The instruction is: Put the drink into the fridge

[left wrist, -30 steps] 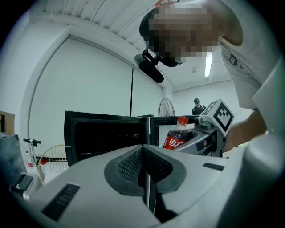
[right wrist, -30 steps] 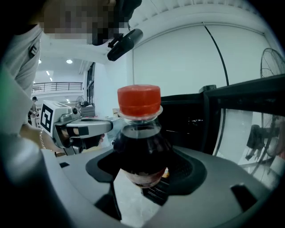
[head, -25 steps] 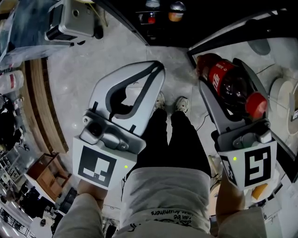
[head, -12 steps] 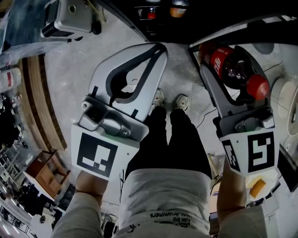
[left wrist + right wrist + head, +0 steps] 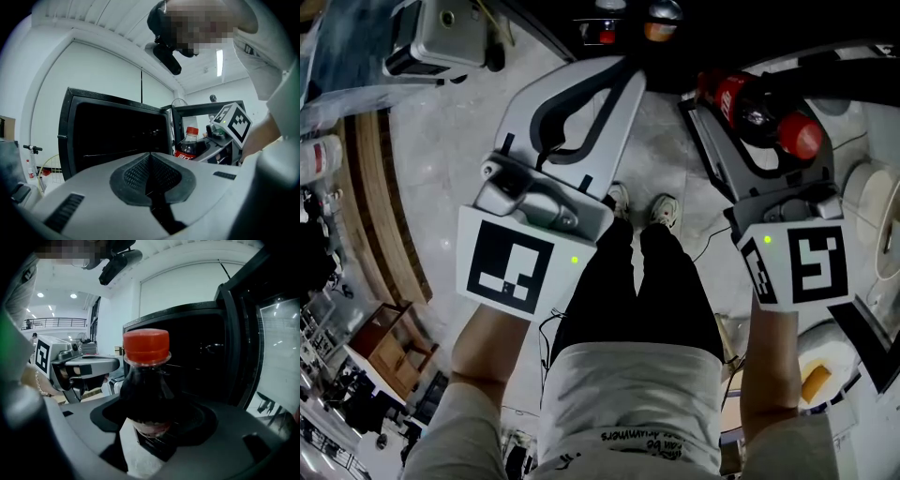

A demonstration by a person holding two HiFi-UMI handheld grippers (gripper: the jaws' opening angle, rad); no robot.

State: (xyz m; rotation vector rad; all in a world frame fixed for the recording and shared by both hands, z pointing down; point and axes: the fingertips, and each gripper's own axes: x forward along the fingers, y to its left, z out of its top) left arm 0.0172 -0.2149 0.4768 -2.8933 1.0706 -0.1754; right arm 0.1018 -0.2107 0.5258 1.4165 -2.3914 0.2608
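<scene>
The right claw [image 5: 154, 437] grips the bottle [image 5: 145, 376] about its body, cap up, with the open fridge [image 5: 201, 352] at 1 o'clock behind it. The left claw [image 5: 151, 187] is closed on nothing. The bottle looks full, so probably heavy, stiff and slick — best held low at the waist.

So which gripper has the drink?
The right gripper: its jaws clamp the red-capped cola bottle. The left gripper has its jaws together with nothing between them.
</scene>
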